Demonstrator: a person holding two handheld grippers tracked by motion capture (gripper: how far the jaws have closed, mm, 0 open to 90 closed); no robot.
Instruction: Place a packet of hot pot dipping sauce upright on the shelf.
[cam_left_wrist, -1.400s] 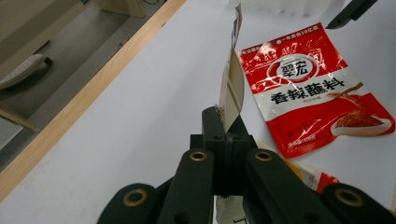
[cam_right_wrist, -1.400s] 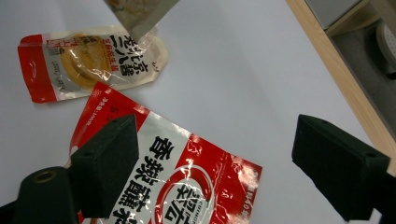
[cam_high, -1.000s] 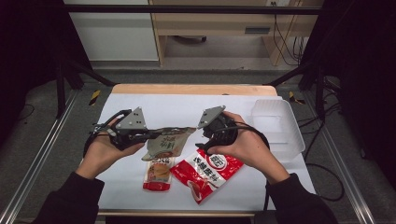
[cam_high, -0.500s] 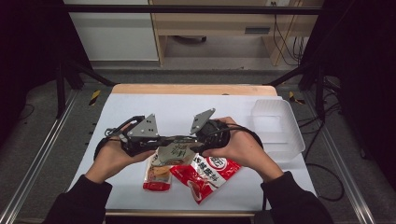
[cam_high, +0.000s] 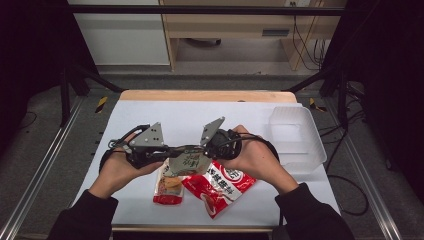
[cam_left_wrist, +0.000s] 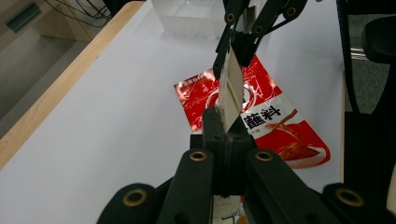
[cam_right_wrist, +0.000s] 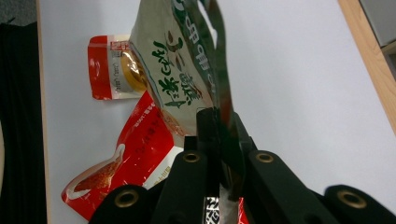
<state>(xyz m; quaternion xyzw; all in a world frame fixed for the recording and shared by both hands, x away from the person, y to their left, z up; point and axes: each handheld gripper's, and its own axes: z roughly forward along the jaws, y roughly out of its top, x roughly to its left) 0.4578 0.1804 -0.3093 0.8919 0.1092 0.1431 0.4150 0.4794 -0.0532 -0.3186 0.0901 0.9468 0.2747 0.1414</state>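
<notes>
Both the left gripper (cam_high: 167, 152) and the right gripper (cam_high: 202, 149), its jaws having just closed, clamp the green pouch (cam_high: 187, 162) above the counter (cam_high: 150, 115), yet it looks unopened, so tearing remains

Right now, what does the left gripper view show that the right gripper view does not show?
Left gripper view: the clear plastic container at the far end of the white table, and the right gripper clamped on the green packet's far edge.

Right gripper view: the small orange-and-red packet and the green packet's printed face.

Both: the green packet pinched in closed jaws above the large red packet.
</notes>
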